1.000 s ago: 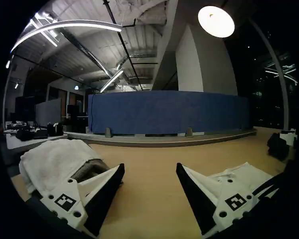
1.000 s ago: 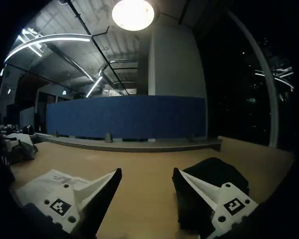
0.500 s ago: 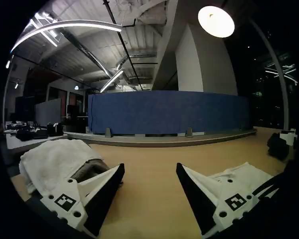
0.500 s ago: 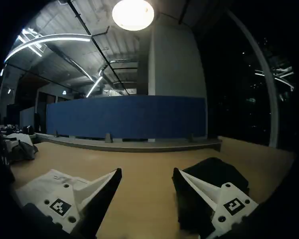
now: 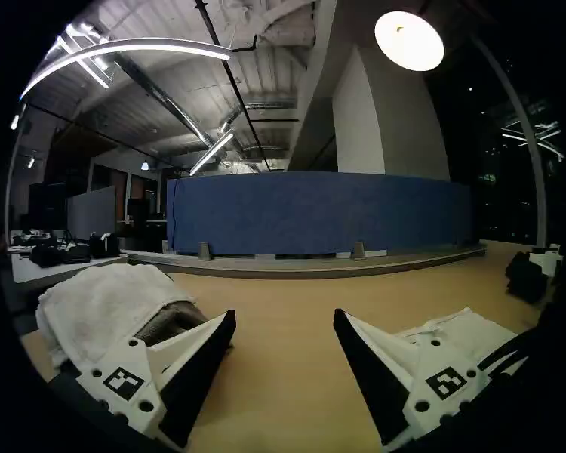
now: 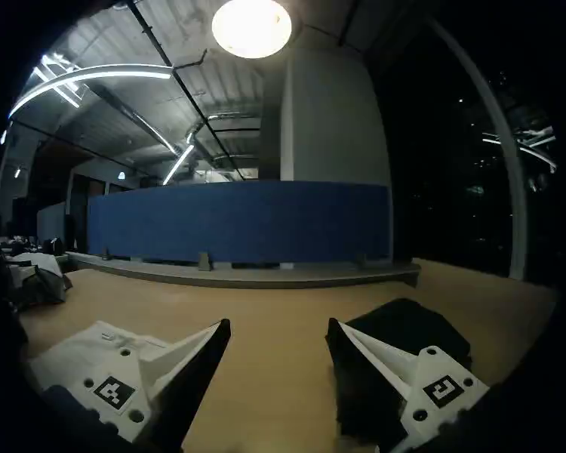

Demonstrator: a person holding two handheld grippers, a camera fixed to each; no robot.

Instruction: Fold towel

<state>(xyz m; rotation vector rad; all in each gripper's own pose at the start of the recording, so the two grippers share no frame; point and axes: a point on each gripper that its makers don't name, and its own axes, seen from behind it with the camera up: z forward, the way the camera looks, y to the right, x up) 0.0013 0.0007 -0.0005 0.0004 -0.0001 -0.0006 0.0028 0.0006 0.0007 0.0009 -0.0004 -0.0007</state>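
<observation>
A crumpled white towel (image 5: pixel 102 306) lies heaped on the wooden table (image 5: pixel 283 294) at the left of the left gripper view, with a grey cloth (image 5: pixel 170 318) tucked under its near edge. My left gripper (image 5: pixel 283 313) sits low over the table just right of that heap, open, nothing between its fingers. A flat white cloth (image 5: pixel 464 328) lies behind its right finger. In the right gripper view my right gripper (image 6: pixel 278 323) is open and empty too. A folded black cloth (image 6: pixel 411 321) lies behind its right finger and a flat white cloth (image 6: pixel 94 340) behind its left one.
A long blue partition (image 5: pixel 313 211) on a low ledge closes off the back of the table. A dark bundle (image 5: pixel 526 275) sits at the far right of the left gripper view. A white and grey heap (image 6: pixel 38 278) shows at the far left of the right gripper view.
</observation>
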